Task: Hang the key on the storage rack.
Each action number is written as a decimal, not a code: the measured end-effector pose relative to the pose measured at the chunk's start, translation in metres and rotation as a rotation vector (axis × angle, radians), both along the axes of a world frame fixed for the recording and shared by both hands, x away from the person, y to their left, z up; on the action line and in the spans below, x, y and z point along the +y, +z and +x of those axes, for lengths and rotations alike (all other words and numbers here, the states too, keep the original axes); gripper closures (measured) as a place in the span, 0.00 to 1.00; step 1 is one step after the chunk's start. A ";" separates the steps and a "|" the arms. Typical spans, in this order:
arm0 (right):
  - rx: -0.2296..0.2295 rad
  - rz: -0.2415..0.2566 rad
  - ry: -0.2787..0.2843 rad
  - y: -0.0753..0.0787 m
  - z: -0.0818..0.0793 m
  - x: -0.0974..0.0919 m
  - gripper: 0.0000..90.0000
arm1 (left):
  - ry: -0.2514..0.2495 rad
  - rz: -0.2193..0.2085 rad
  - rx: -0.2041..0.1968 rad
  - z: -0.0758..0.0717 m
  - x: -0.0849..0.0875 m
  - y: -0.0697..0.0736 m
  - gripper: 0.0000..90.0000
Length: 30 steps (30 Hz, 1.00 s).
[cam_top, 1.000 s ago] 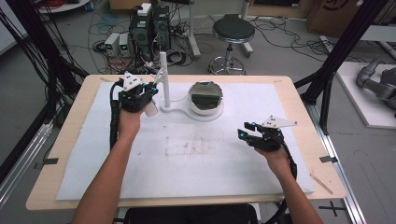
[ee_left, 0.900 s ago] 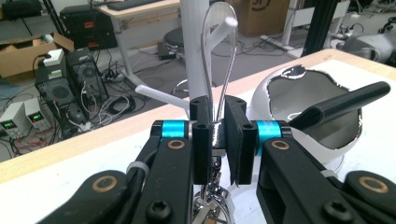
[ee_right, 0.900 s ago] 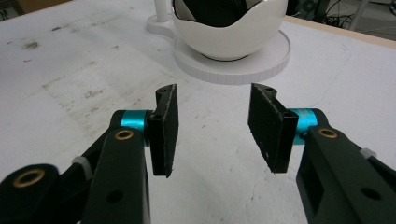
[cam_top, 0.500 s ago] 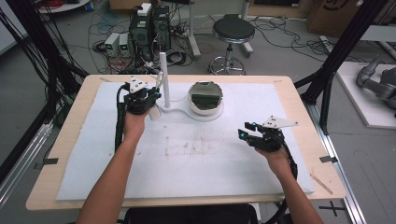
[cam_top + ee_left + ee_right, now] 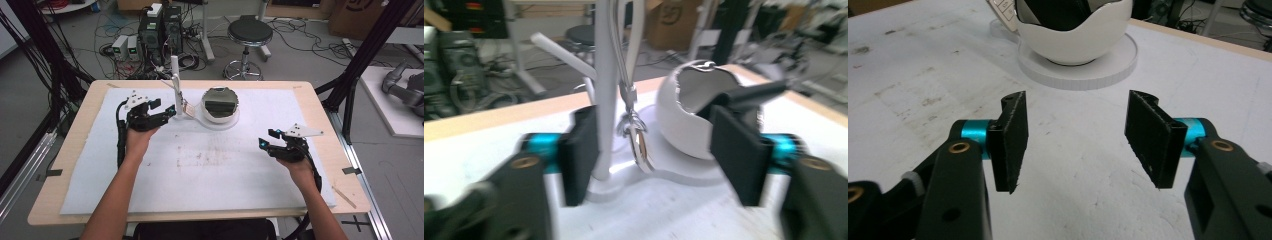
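A white stand (image 5: 175, 80) with an upright post rises from a flat base that it shares with a white egg-shaped bowl (image 5: 220, 104). A metal clasp (image 5: 636, 142) hangs from the stand on a cord, with a small tag (image 5: 189, 109) at its foot. My left gripper (image 5: 169, 111) is open and level with the post (image 5: 605, 90). In the left gripper view the clasp hangs between the jaws (image 5: 656, 150) and the post stands just beyond the left pad. My right gripper (image 5: 264, 143) hovers open over the mat at the right, with nothing between its jaws (image 5: 1075, 137). It faces the bowl (image 5: 1073, 35).
A white mat (image 5: 210, 165) covers most of the wooden table (image 5: 320, 100). The bowl holds something dark and rests on a round white disc (image 5: 1083, 70). Beyond the table's far edge are computers (image 5: 160, 25), cables and a stool (image 5: 249, 35) on the floor.
My left gripper has swung to the right and moved in on the stand's post, so the clasp now hangs between its jaws. The right gripper has stayed still.
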State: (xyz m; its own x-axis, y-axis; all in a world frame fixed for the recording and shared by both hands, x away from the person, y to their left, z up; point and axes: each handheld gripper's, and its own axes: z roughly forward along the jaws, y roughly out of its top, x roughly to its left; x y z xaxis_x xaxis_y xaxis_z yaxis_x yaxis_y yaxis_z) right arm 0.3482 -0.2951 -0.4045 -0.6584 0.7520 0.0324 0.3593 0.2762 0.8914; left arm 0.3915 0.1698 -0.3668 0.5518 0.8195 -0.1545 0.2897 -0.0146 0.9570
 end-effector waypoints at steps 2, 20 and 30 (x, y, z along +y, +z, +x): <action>0.000 -0.001 -0.014 0.000 0.000 -0.001 0.40 | -0.017 -0.009 -0.004 -0.007 0.005 -0.005 0.28; -0.004 -0.109 -0.071 -0.001 0.002 -0.015 0.24 | -0.091 0.006 -0.022 -0.044 0.037 -0.035 0.21; -0.013 -0.101 -0.095 -0.003 0.000 -0.022 0.24 | -0.049 -0.003 -0.001 -0.044 0.044 -0.043 0.21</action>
